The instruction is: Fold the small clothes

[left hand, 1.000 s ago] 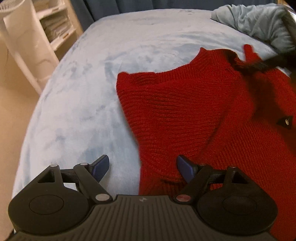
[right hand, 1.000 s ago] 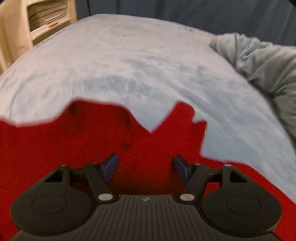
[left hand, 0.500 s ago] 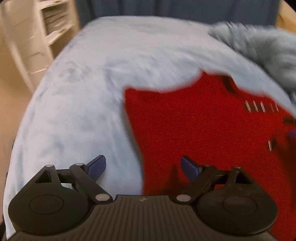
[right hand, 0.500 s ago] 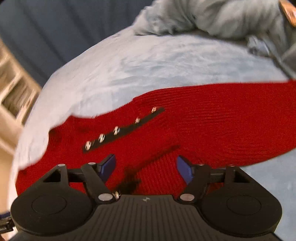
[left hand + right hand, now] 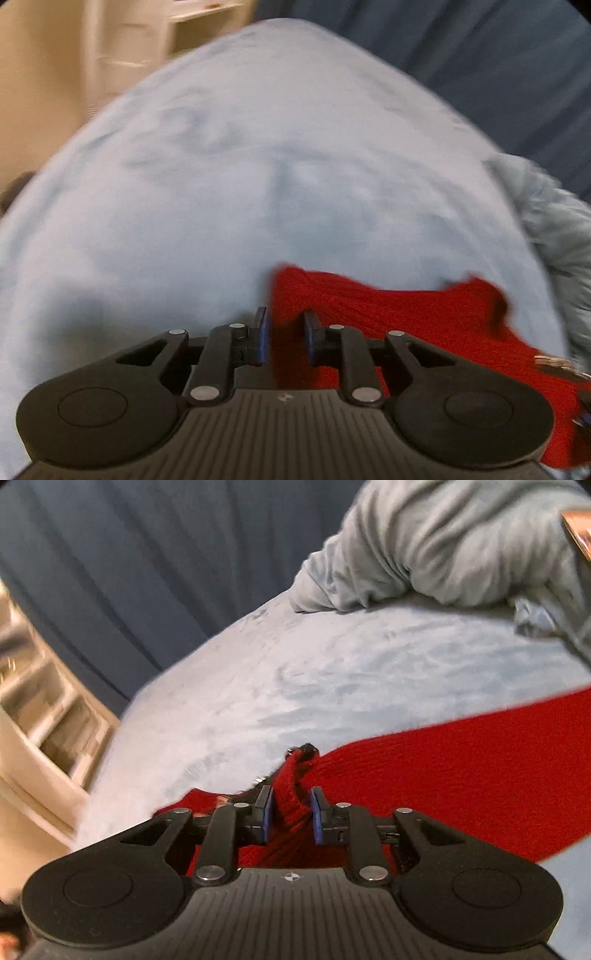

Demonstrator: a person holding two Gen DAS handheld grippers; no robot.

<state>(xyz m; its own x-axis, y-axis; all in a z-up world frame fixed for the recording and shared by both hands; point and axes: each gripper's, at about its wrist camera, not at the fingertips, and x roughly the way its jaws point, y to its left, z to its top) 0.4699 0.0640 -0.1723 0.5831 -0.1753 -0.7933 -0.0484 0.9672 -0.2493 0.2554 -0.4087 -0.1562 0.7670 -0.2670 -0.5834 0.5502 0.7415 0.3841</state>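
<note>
A red knit cardigan (image 5: 406,314) lies on a pale blue blanket (image 5: 240,177). My left gripper (image 5: 284,332) is shut on the cardigan's left edge, with red knit between its blue pads. In the right wrist view the cardigan (image 5: 461,768) stretches to the right. My right gripper (image 5: 289,814) is shut on a bunched fold of it by the dark button band, and a metal snap (image 5: 290,751) shows just beyond the fingers.
A crumpled grey-blue blanket heap (image 5: 443,546) lies at the far right of the bed and also shows in the left wrist view (image 5: 554,229). White shelving (image 5: 40,716) stands off the bed's left side. A dark blue curtain (image 5: 461,48) hangs behind.
Both grippers were open over the cardigan; both have closed on its fabric. The left has moved to the left edge, the right to the button band.
</note>
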